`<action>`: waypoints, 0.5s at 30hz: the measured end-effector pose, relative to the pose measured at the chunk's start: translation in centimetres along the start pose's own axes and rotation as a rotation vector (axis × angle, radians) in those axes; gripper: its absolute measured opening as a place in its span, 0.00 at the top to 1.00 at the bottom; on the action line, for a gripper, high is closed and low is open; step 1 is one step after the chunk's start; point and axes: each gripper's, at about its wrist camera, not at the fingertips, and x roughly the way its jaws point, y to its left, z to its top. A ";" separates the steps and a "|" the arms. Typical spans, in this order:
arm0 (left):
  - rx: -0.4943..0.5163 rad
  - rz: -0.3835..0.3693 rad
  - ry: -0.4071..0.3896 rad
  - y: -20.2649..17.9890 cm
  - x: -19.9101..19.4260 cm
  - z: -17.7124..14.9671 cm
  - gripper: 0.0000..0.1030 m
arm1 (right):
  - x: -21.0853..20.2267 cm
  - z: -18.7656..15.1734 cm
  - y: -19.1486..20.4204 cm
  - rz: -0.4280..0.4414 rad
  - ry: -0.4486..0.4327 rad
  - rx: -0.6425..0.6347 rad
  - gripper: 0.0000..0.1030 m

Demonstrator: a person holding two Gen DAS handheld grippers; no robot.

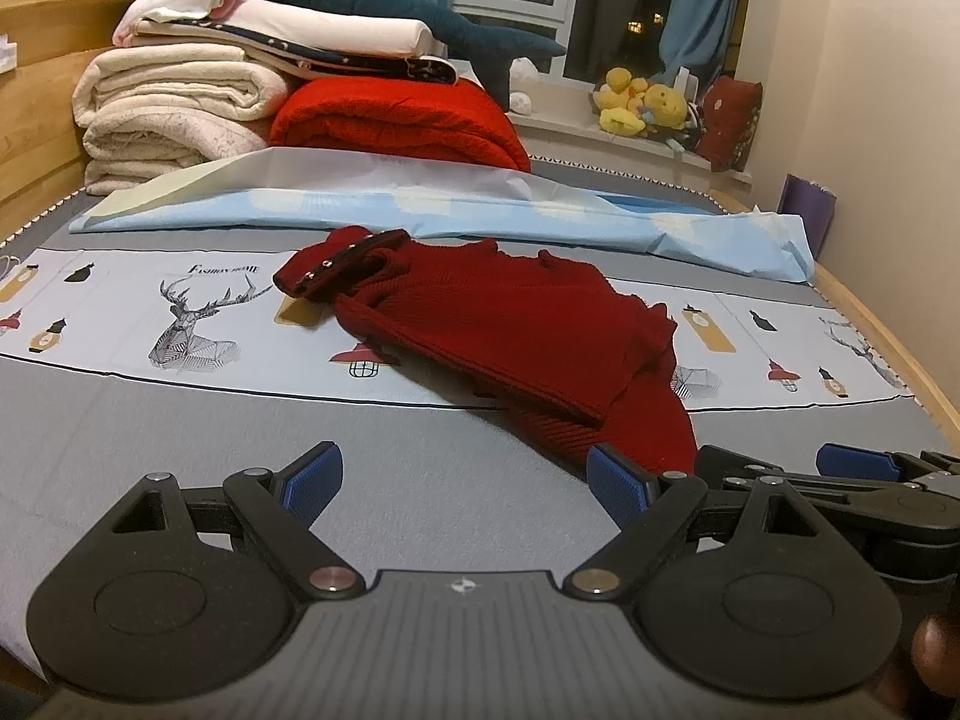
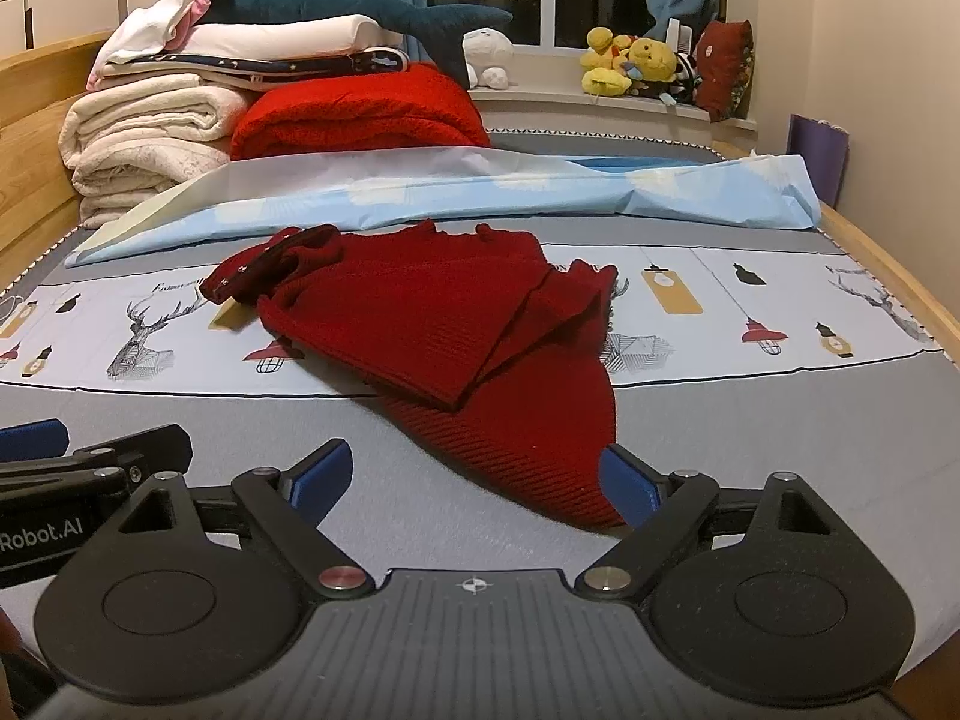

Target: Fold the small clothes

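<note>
A small dark red knitted garment (image 1: 510,330) lies partly folded on the bed, collar with snap buttons at the left, hem toward me. It also shows in the right wrist view (image 2: 444,330). My left gripper (image 1: 465,480) is open and empty, low over the grey sheet, just short of the hem. My right gripper (image 2: 477,480) is open and empty; the hem corner lies between its fingers near the right pad (image 2: 630,486). The right gripper also shows at the right edge of the left wrist view (image 1: 852,468), close beside the left one.
A light blue sheet (image 1: 420,204) lies crumpled beyond the garment. Folded blankets, a red blanket (image 1: 396,120) and a plush shark are stacked at the bed's far left. Wooden bed rails run along both sides. Plush toys (image 2: 636,66) sit on the windowsill.
</note>
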 end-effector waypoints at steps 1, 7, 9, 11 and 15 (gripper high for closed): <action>-0.002 -0.001 0.005 0.0 0.1 0.0 0.11 | 0.0 0.0 0.0 -0.001 -0.008 -0.001 0.13; -0.005 0.005 0.029 0.1 0.6 0.0 0.11 | 0.0 -0.1 0.1 0.002 -0.040 0.003 0.15; 0.004 0.017 0.047 0.0 0.6 -0.1 0.11 | -0.2 0.3 -0.4 0.009 -0.061 0.026 0.16; 0.019 0.031 0.054 0.0 0.7 -0.1 0.13 | -0.6 1.1 -1.1 0.023 -0.090 0.044 0.16; 0.032 0.019 0.044 -0.3 1.1 0.1 0.35 | -1.0 4.2 -3.6 0.010 -0.228 0.069 0.17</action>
